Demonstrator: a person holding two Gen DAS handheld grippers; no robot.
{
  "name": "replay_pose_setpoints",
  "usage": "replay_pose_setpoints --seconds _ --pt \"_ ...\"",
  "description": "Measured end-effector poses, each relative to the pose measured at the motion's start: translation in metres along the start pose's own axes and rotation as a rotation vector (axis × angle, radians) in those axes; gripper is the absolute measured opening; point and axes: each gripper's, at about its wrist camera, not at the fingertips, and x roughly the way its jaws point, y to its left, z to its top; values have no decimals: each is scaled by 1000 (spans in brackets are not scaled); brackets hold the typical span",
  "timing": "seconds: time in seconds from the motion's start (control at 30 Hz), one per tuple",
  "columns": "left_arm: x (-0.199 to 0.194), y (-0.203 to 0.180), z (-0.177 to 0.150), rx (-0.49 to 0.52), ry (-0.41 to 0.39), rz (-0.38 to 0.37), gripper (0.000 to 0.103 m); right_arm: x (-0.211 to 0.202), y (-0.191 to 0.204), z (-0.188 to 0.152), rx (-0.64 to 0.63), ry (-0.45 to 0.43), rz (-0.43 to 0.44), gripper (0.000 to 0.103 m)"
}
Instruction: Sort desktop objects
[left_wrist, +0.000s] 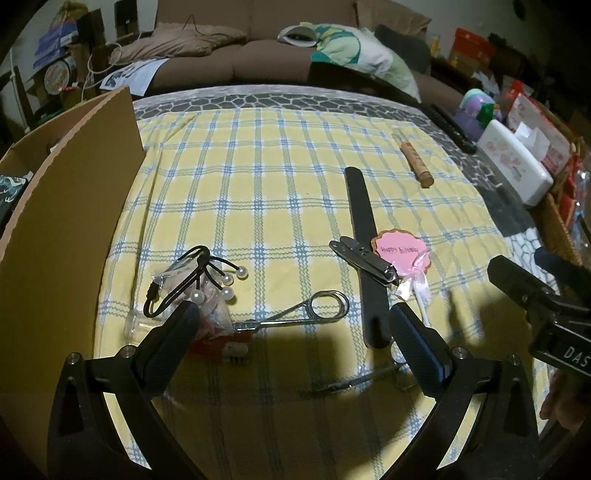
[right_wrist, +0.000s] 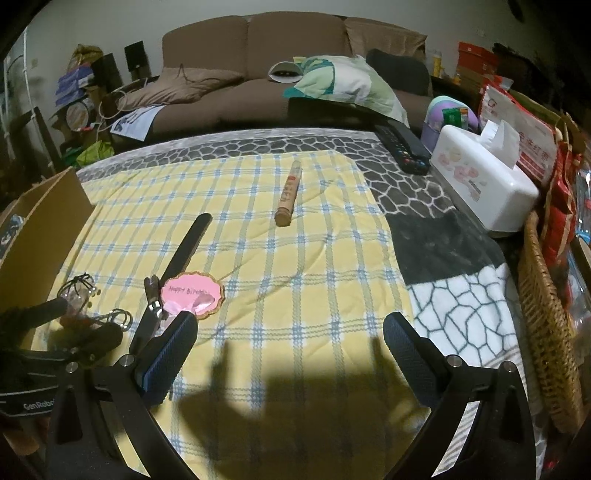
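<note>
Left claw (left_wrist: 293, 334) spread wide, pinching nothing, low over the yellow plaid cloth (left_wrist: 266, 177). Its left finger (left_wrist: 177, 325) hides part of a clear bag with red contents (left_wrist: 218, 332), contents unreadable. Thin metal item (left_wrist: 354, 382) in the claw's shadow, hard to identify. Scissors (left_wrist: 295, 314) just beside the bag, pearl hair ties (left_wrist: 207, 277) touching it. Nail clipper (left_wrist: 365, 260) lies across black nail file (left_wrist: 364, 254); pink "Happy Birthday" lollipop (left_wrist: 400, 251) beside them. Brown tube (left_wrist: 415, 160) well apart, farther back. Right claw (right_wrist: 290, 341) also spread, gripping nothing, over bare cloth. Cardboard box (left_wrist: 70, 206) left, cut off. Worktop has grey stone-pattern cover (right_wrist: 236, 146); tissue box (right_wrist: 480, 184), remote (right_wrist: 402, 147), wicker basket (right_wrist: 546, 332) right. Brown sofa (right_wrist: 258, 66) behind, cluttered.
</note>
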Motion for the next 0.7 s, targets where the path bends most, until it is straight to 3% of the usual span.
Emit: replay_pose_setpoints --seconds 0.13,0.2,0.23,0.43,0.5,0.57,0.7 --pt "3 -2 -1 21 -10 16 101 4 2 1 -7 4 2 103" --pt "3 -2 -2 41 -21 42 85 7 3 1 -6 10 7 103" --pt "3 -2 -3 46 -22 42 71 9 3 1 -3 13 10 103" --pt "2 6 -4 34 -12 28 60 12 7 -1 -7 19 9 103" --pt "0 9 -3 25 -14 21 50 12 8 -1 -7 20 10 103" --pt "-1 10 -2 18 -11 12 29 11 10 -1 -8 20 11 103" --pt "-5 14 -2 4 -6 -9 16 9 15 -1 -14 23 17 103"
